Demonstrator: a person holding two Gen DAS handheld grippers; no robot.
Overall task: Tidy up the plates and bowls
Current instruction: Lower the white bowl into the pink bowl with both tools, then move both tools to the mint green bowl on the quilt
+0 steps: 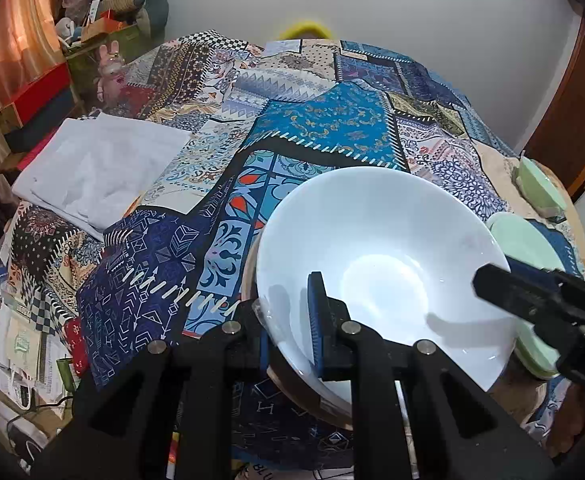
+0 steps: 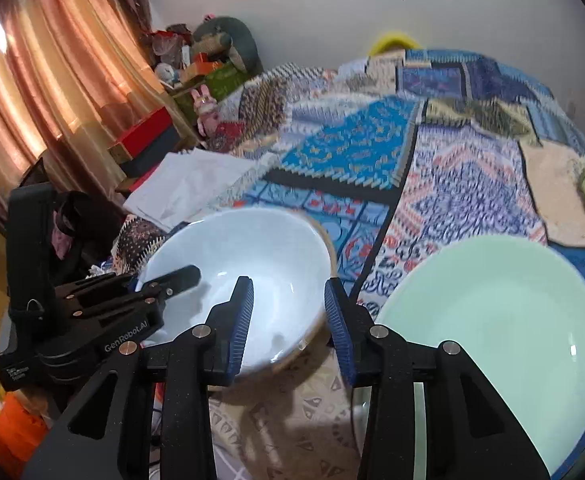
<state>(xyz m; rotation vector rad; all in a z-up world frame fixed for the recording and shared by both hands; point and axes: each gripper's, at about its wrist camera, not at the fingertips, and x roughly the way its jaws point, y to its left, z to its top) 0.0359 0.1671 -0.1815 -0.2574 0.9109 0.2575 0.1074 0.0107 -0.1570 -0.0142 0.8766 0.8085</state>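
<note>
A: Item one, the matte black plastic left gripper (image 1: pixel 292 332)?

B: Two angular black finger arms with triangular cut-outs, round silver screw heads at the pivots, and ribbed blue rubber pads (image 1: pixel 315 320) on the inner faces.

A: Item two, the matte black plastic right gripper (image 2: pixel 288 320)?

B: Same build: black arms, silver screws at four joints, blue ridged pads (image 2: pixel 241 320) running the length of each fingertip.

A: Markings?

B: Seen from the right wrist camera, the left unit's body carries white lettering reading "GenRobot.AI", a small white label too fine to read, and a tall black boxy block rising behind it.
</note>
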